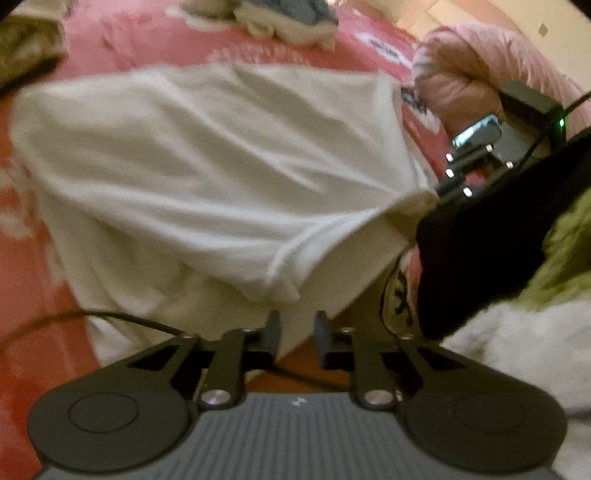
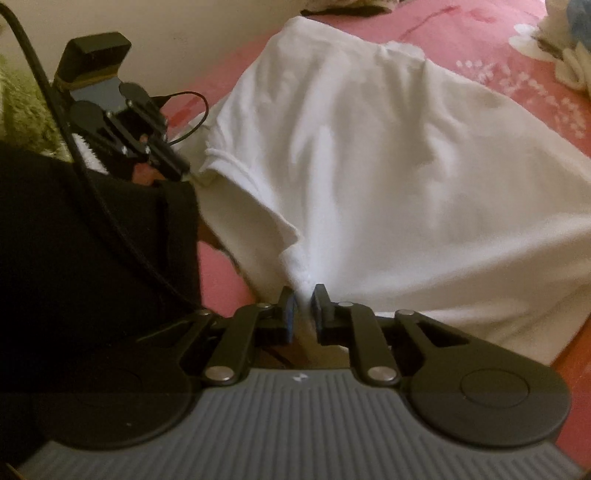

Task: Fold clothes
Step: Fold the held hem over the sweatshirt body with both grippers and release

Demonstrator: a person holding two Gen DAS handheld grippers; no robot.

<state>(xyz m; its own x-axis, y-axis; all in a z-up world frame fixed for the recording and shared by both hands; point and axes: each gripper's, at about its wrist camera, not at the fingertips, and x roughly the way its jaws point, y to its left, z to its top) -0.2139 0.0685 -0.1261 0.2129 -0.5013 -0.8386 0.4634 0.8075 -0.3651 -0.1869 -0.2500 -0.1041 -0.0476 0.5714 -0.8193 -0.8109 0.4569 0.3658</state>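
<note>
A white garment (image 1: pixel 207 166) (image 2: pixel 388 166) lies spread and partly lifted over a pink patterned bed sheet (image 1: pixel 122 40) (image 2: pixel 461 33). My left gripper (image 1: pixel 297 332) is shut on its near hemmed edge; in the right wrist view the left gripper (image 2: pixel 184 173) pinches a hemmed corner at the left. My right gripper (image 2: pixel 304 304) is shut on a bunched fold of the same garment. From the left wrist view the right gripper (image 1: pixel 439 195) grips the cloth's right corner. The cloth hangs taut between the two grippers.
A pink puffy jacket (image 1: pixel 472 66) lies at the back right, a grey and white clothes pile (image 1: pixel 284 18) (image 2: pixel 569 48) at the back, an olive garment (image 1: pixel 26 48) far left. A person's black sleeve (image 1: pixel 480 251) (image 2: pixel 92 240) is close by. A cream wall (image 2: pixel 184 26) borders the bed.
</note>
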